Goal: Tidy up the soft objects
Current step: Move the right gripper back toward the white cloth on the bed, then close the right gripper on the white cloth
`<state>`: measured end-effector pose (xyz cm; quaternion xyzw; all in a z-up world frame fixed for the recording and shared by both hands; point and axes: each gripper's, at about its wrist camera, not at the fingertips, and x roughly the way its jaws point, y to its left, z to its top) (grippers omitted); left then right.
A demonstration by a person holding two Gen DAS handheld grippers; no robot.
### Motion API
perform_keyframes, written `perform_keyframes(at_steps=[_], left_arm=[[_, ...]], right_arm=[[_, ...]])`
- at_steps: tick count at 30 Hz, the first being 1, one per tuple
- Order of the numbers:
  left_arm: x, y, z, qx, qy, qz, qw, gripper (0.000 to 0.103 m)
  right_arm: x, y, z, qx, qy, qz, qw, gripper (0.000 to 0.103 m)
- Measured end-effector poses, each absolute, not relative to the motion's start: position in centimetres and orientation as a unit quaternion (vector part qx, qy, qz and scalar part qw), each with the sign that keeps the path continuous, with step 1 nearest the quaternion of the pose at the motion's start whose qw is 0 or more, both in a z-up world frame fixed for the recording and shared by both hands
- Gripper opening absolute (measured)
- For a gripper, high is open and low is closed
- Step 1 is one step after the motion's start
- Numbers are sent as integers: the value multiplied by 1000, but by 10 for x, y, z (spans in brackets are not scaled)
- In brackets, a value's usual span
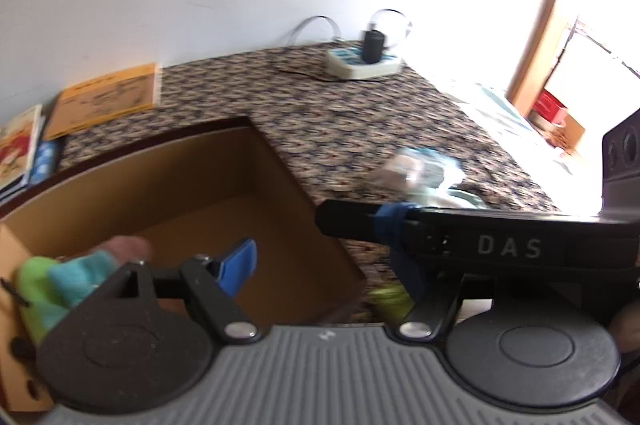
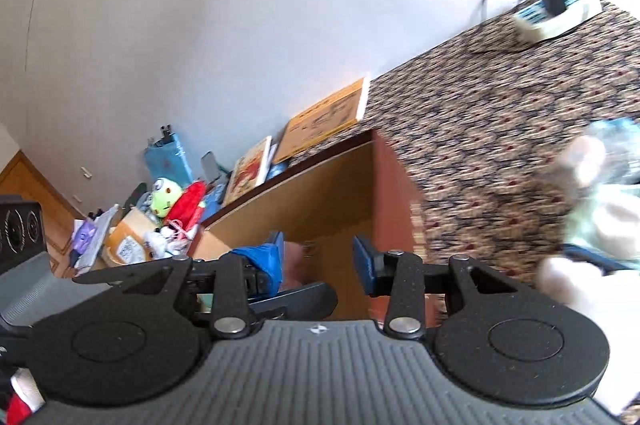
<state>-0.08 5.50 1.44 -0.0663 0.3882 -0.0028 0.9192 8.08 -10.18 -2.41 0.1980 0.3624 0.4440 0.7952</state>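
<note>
Blue pads tipped the left gripper (image 1: 316, 253), whose fingers stood wide apart with nothing between them, over the open cardboard box (image 1: 224, 185). Its right finger lay across the view as a long black bar. A soft toy in green and turquoise (image 1: 60, 285) showed at the box's left edge, just beside the left finger. The right gripper (image 2: 318, 261) hung with its fingers parted and empty above the same box. A blurred white plush toy (image 2: 592, 185) lay on the patterned carpet (image 2: 500, 105) to its right. Further off, more plush toys (image 2: 176, 201) sat heaped by the wall, near some books (image 2: 320, 117), and a power strip (image 1: 362, 63) rested in the far corner
</note>
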Motion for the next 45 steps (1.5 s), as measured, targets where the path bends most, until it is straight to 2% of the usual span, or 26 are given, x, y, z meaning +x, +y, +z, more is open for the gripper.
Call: perform_keyframes(at_steps=[11, 22, 32, 37, 45], left_arm=[[24, -31, -2, -52, 412, -62, 907, 75], [51, -86, -47, -54, 462, -102, 879, 75], [73, -90, -85, -98, 505, -105, 851, 75], [81, -86, -97, -130, 517, -99, 840, 75], [85, -88, -98, -136, 516, -103, 840, 80]], right_arm=[[102, -193, -57, 202, 399, 378, 811, 23], [124, -231, -94, 208, 472, 329, 791, 23], [141, -228, -126, 227, 543, 326, 740, 24], [138, -218, -126, 191, 536, 357, 741, 19], [139, -217, -131, 200, 537, 372, 730, 13]])
